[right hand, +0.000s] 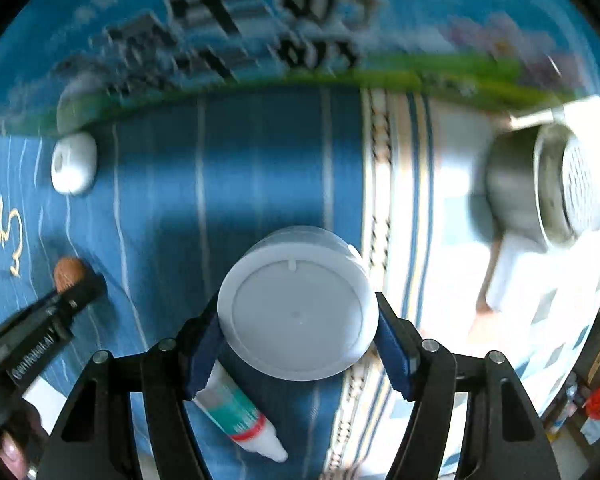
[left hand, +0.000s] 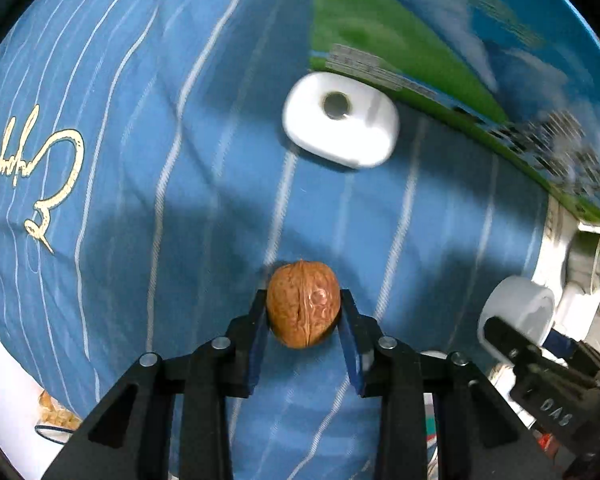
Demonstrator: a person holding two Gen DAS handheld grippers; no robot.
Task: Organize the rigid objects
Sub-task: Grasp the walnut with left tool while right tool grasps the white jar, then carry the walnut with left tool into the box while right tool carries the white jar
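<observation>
My left gripper point(left hand: 304, 308) is shut on a brown walnut point(left hand: 303, 309) and holds it above the blue striped cloth point(left hand: 140, 160). It also shows in the right wrist view point(right hand: 74, 280) at the left with the walnut point(right hand: 69, 272). My right gripper point(right hand: 298, 320) is shut on a white plastic cup point(right hand: 298, 312), seen bottom-first. The right gripper and the cup point(left hand: 518, 312) show in the left wrist view at the right. A white rounded case point(left hand: 340, 120) lies on the cloth ahead; it also shows in the right wrist view point(right hand: 74, 162).
A blue and green printed carton point(left hand: 420, 40) stands behind the cloth, also in the right wrist view point(right hand: 260, 24). A small tube with a red band point(right hand: 240, 420) lies under my right gripper. A grey hair dryer point(right hand: 540, 196) lies at the right on a lighter cloth.
</observation>
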